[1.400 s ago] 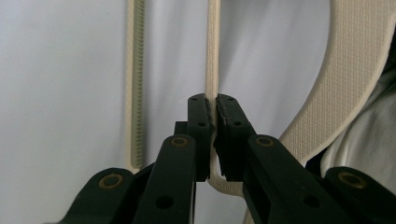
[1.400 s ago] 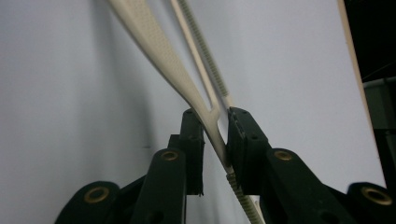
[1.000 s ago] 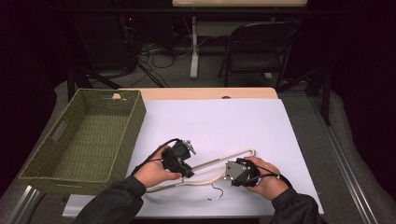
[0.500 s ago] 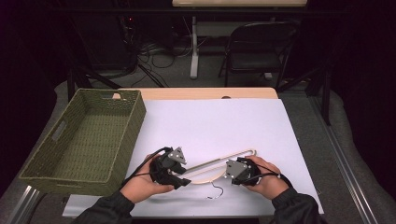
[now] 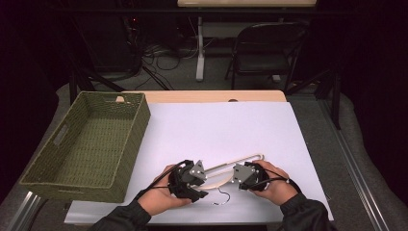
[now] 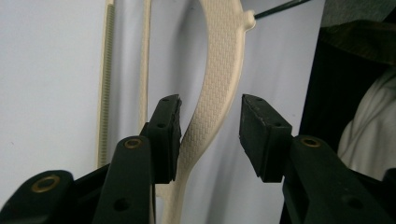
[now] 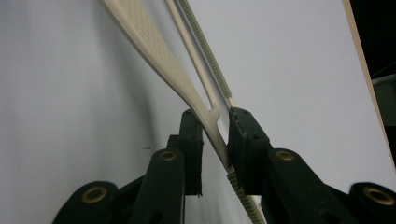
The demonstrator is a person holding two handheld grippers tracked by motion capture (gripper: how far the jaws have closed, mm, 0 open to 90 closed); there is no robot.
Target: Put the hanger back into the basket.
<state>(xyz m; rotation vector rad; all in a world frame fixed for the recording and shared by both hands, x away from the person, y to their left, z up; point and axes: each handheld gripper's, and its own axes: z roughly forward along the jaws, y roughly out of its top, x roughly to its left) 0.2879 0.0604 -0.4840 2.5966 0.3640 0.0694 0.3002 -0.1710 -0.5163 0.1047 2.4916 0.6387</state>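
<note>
On the white-covered table, near its front edge, I work with two handheld grippers on one cream plastic clothes hanger. One olive-green woven rectangular basket stands at the table's left side, well apart from the hanger. One dark folding chair sits beyond the table's far edge.

The hanger lies flat on the white cover between my two hands, its two slim bars running up and to the right toward a rounded end. One thin black wire hook curls on the cover just in front of it.

My left gripper sits at the hanger's left part. In the left gripper view, its two black jaws stand spread on either side of the hanger's textured curved arm; one pad is against that arm, the other pad is clear of it. These jaws have just been closing a little, with the arm between them.

My right gripper sits at the hanger's middle. In the right gripper view, its two jaws are pressed in on the hanger, pinching it where the arm meets the ridged bar.
</note>
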